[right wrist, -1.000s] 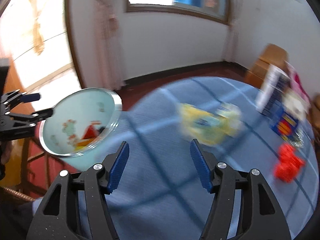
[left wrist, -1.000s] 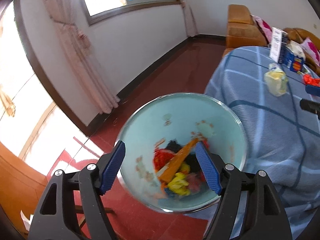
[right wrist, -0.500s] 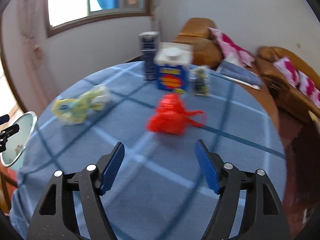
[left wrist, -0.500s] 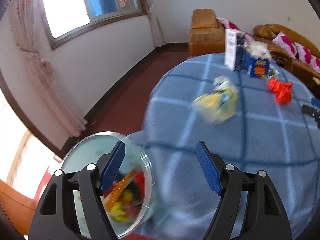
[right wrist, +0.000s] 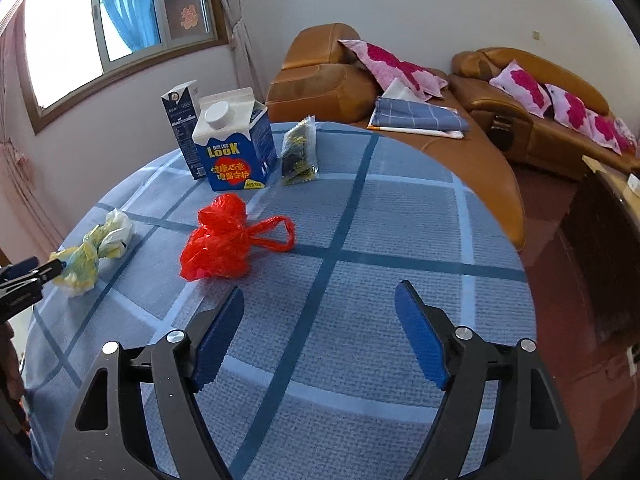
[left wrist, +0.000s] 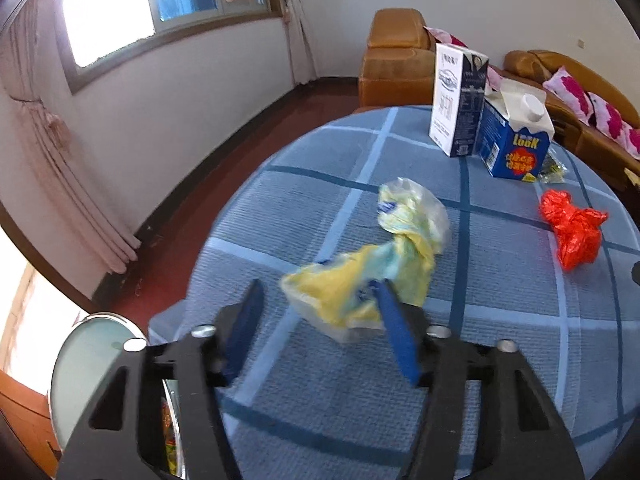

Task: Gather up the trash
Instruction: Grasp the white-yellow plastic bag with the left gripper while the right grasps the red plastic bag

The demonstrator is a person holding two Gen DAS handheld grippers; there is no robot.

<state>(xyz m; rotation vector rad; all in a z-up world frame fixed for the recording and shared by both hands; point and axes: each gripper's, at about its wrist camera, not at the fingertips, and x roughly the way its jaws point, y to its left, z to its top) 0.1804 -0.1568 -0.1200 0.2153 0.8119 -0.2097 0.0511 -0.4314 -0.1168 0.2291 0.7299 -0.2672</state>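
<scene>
two cartons (right wrist: 234, 148) and a snack packet (right wrist: 299, 153) stand behind the red bag (right wrist: 224, 240).

On the table: two cartons (right wrist: 236, 148), two crumpled plastic bags (right wrist: 218, 240), one small dark packet (right wrist: 299, 152).

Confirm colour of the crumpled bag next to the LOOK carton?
Red. The crumpled bag shows best in the right wrist view, just in front of the LOOK carton.

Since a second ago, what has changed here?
The left claw swung from over the trash bin to the yellow bag and is closing, the bag's near end between its pads. The right claw turned toward the red bag, jaws opening, empty. Bags and cartons stayed put.
</scene>
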